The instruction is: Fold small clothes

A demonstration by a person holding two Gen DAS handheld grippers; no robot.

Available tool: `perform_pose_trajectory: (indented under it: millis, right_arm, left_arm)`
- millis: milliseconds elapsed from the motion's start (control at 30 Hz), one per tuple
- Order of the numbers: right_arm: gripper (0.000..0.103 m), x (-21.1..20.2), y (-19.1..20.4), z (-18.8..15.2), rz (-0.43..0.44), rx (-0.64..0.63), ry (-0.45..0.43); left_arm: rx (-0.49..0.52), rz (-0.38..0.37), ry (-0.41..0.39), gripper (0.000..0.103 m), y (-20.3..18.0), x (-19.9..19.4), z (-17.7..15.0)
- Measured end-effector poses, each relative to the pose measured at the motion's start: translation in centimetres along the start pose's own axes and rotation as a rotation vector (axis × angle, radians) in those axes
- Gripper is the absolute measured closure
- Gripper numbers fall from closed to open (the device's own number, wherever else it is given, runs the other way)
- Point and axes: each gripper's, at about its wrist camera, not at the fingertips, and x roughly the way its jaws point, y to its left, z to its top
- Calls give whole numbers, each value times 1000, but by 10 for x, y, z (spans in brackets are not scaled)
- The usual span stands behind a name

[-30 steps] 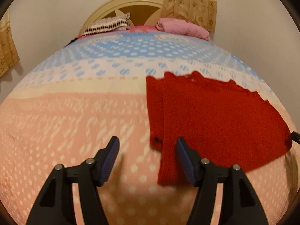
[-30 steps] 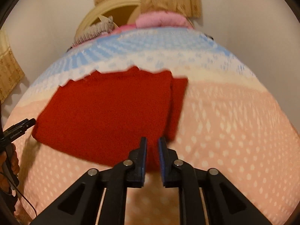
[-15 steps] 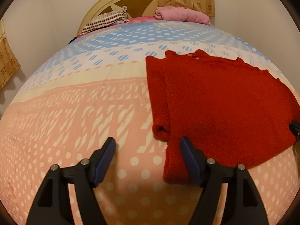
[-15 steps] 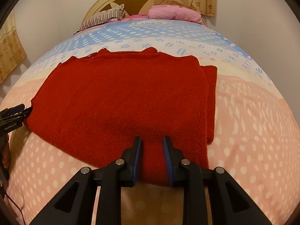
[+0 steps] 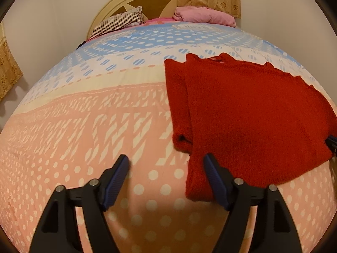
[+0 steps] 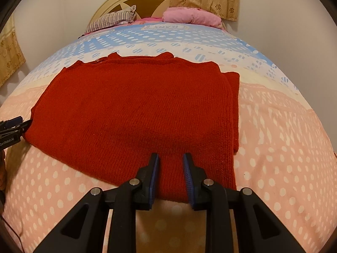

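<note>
A red knitted sweater point(image 5: 248, 113) point(image 6: 134, 113) lies flat on the bed, its sleeves folded along both sides. My left gripper point(image 5: 166, 161) is open wide at the sweater's near left corner. Its right finger sits over the fabric edge, its left finger over bare bedspread, and the sleeve cuff point(image 5: 181, 143) lies just ahead. My right gripper point(image 6: 170, 158) hovers over the near hem, jaws a narrow gap apart, with flat red knit showing between them and no fabric pinched. Each gripper's tip shows at the edge of the other's view.
The pink, white and blue dotted bedspread point(image 5: 84, 126) covers the whole bed. A striped pillow point(image 6: 111, 20) and a pink bundle point(image 6: 191, 16) lie by the cream headboard point(image 5: 134, 0). Walls and curtains close in behind and on both sides.
Both grippers have sunk closer to the sweater's near edge. The left jaws have spread wider. The right jaws have parted a little from nearly shut.
</note>
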Motion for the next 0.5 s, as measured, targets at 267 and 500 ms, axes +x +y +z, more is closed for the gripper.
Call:
perform_pose_trajectory:
  millis: [267,500]
  right_arm:
    - [78,-3,2,-4,0,1,-2]
    - [78,-4,5,-7,-18,-14,-4]
  left_arm:
    - [0,1,-1,26,0,-1,-1]
    - [1,2,-1,26,0,-1,-1]
